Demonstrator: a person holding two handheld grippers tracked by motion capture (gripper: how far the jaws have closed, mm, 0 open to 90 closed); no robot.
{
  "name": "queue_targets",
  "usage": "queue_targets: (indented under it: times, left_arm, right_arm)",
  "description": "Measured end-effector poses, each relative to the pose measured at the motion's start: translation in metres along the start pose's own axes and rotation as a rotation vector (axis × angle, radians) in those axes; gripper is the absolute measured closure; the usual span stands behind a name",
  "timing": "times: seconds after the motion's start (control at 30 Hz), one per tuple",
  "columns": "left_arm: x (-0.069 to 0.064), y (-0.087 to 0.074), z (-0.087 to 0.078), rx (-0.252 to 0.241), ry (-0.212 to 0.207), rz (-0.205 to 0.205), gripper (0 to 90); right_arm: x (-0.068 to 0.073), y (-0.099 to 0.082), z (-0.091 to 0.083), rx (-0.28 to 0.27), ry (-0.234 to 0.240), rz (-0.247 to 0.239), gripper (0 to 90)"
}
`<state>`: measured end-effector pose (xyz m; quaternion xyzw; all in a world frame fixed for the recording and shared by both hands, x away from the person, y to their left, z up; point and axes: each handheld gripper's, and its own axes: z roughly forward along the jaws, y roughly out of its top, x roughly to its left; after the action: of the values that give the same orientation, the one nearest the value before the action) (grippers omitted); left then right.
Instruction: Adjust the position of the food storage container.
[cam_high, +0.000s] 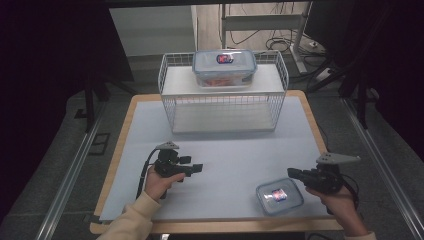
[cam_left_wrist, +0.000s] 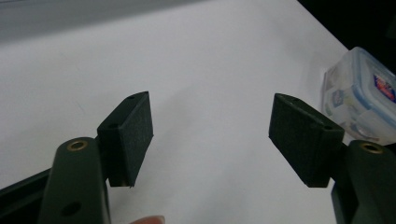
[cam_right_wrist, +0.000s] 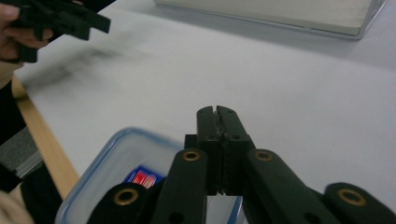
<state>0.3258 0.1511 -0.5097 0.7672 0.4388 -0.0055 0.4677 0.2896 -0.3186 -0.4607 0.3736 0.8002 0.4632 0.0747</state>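
Dark room all round, and a pale grey table (cam_high: 225, 155) with a wooden edge sits lit at the centre of the high view. Starting at the bottom of the frame: low and right of centre, a small lidded container (cam_high: 279, 196) with a blue rim and a red-and-blue label lies flat near the table's front edge. The right gripper (cam_high: 292, 173) hovers just beside it at the lower right, pointing toward the frame's left — and in the right gripper view its jaws stand pressed together with nothing between them, the container's lid (cam_right_wrist: 135, 163) showing just under and to the lower left of them. My read: the box sits within easy reach, ready to be picked up, and the closed jaws would have to part first.

Over at lower left, the left gripper (cam_high: 197, 168) is held level above bare table, aimed toward the frame's right. In the left gripper view its pads (cam_left_wrist: 135, 135) stand wide apart, empty — looks like a waiting pose, with the small container (cam_left_wrist: 359, 93) at that view's right edge, well apart from it.

Further up the frame stands a white wire rack (cam_high: 223, 95) with two shelves. On its top shelf rests a larger container (cam_high: 224, 67) of the same kind, lid on. The lower shelf is bare — plausibly where the small box belongs.
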Motion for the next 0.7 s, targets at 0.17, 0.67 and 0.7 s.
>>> queue_targets:
  times: [0.17,0.67,0.7]
  left_arm:
    - [0.001,-0.001,0.001,0.005,0.014,0.000,30.7]
    - [0.007,-0.003,-0.001,0.002,0.035,-0.024,30.8]
    - [0.007,-0.003,-0.001,0.002,0.035,-0.024,30.8]
  right_arm:
    - [0.014,-0.018,-0.013,0.004,0.012,-0.022,89.4]
    - [0.045,-0.073,-0.019,0.168,0.111,-0.111,89.5]
    - [0.045,-0.074,-0.016,0.183,0.110,-0.119,89.5]
